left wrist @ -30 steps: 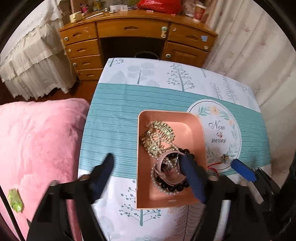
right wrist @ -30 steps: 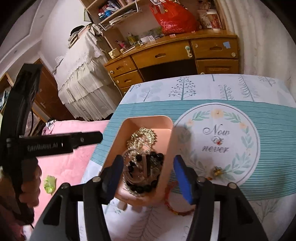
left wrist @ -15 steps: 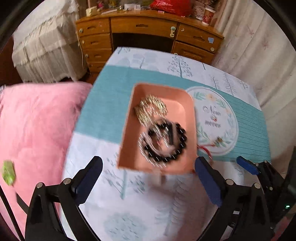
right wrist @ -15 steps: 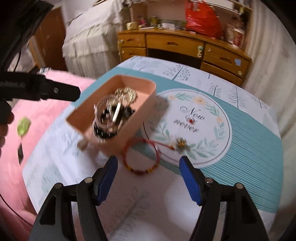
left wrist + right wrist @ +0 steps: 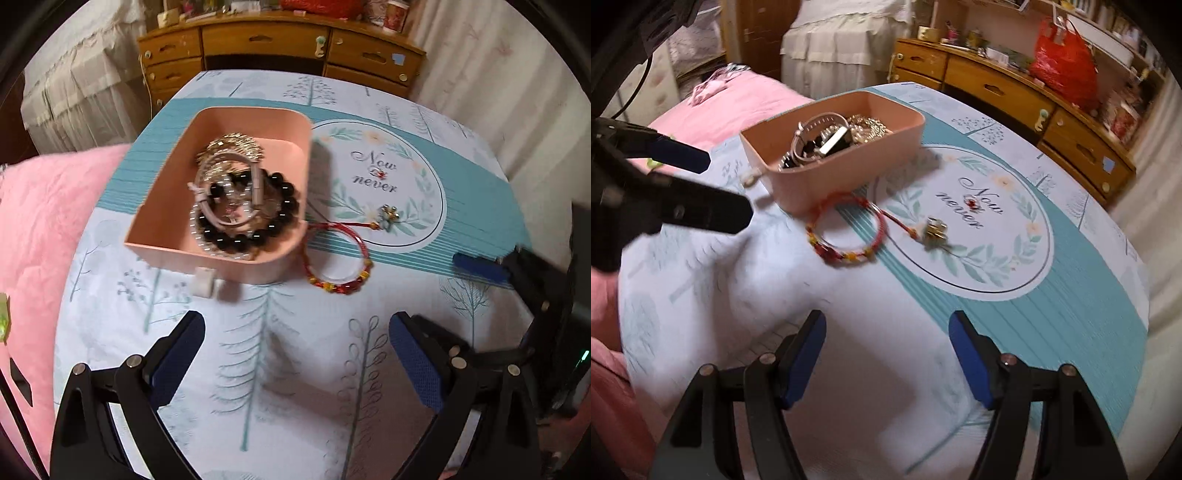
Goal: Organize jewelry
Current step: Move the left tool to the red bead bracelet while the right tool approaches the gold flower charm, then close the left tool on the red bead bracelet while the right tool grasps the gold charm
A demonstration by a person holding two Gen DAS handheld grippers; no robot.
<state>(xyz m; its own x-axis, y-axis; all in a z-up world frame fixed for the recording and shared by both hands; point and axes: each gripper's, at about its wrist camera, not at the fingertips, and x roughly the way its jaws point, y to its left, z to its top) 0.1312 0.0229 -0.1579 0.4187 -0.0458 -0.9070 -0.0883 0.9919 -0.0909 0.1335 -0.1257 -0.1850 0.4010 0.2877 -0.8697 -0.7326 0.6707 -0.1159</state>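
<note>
Lying beside the pink tray point(image 5: 166, 206), a red bracelet point(image 5: 338, 258) is seen on the worktop point(image 5: 295, 369).
Both tools, left tool point(image 5: 295, 354) and right tool point(image 5: 886, 354), are held spread and empty at the tray's 6 o'clock.

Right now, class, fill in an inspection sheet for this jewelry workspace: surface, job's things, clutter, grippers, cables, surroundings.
Surface: tablecloth printed with trees and a "Now never" wreath.
Job's things: pink tray holds a black bead bracelet, a pale watch and gold chains; red bracelet lies on the cloth beside the tray, its charm on the wreath.
Clutter: nothing seen.
Grippers: left gripper and right gripper both open, holding nothing.
Cables: dark cable at far left.
Surroundings: wooden desk, pink blanket, red bag.
</note>
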